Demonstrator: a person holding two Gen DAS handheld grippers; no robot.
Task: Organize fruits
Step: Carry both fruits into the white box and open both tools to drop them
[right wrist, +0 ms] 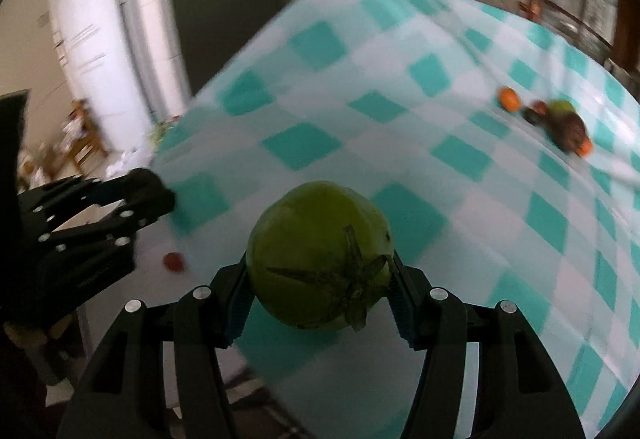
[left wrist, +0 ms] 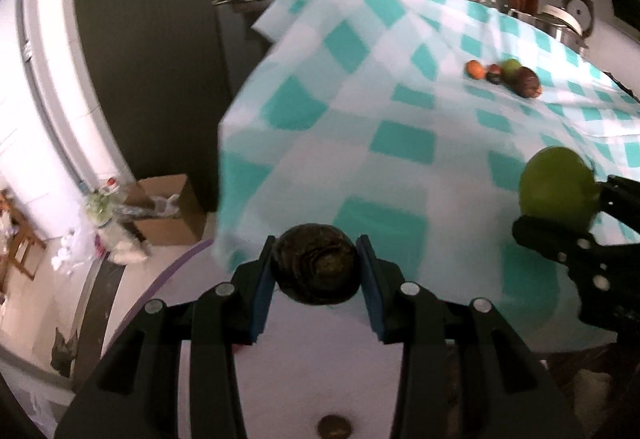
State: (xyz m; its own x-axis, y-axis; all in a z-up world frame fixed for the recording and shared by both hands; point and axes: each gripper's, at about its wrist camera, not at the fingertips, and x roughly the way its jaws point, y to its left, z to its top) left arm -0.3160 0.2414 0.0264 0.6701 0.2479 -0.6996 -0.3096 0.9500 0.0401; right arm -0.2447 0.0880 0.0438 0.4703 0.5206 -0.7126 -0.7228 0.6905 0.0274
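Note:
My left gripper [left wrist: 318,265] is shut on a dark brown wrinkled fruit [left wrist: 316,265], held above a white surface [left wrist: 304,379] by the table's near corner. My right gripper [right wrist: 320,275] is shut on a green tomato [right wrist: 320,253] with a dried star-shaped stem; it also shows at the right of the left wrist view [left wrist: 558,191]. The left gripper shows at the left of the right wrist view [right wrist: 152,195]. A cluster of fruits lies far across the checked cloth: an orange one [left wrist: 474,69], a small dark one [left wrist: 495,73], a green one [left wrist: 511,67] and a dark brown one [left wrist: 528,81].
The table wears a teal and white checked cloth [left wrist: 400,139]. A small brown round thing [left wrist: 334,427] and a small red thing [right wrist: 174,262] lie on the white surface. A cardboard box [left wrist: 168,211] and bags sit on the floor at left. A steel pot [left wrist: 568,23] stands beyond the table.

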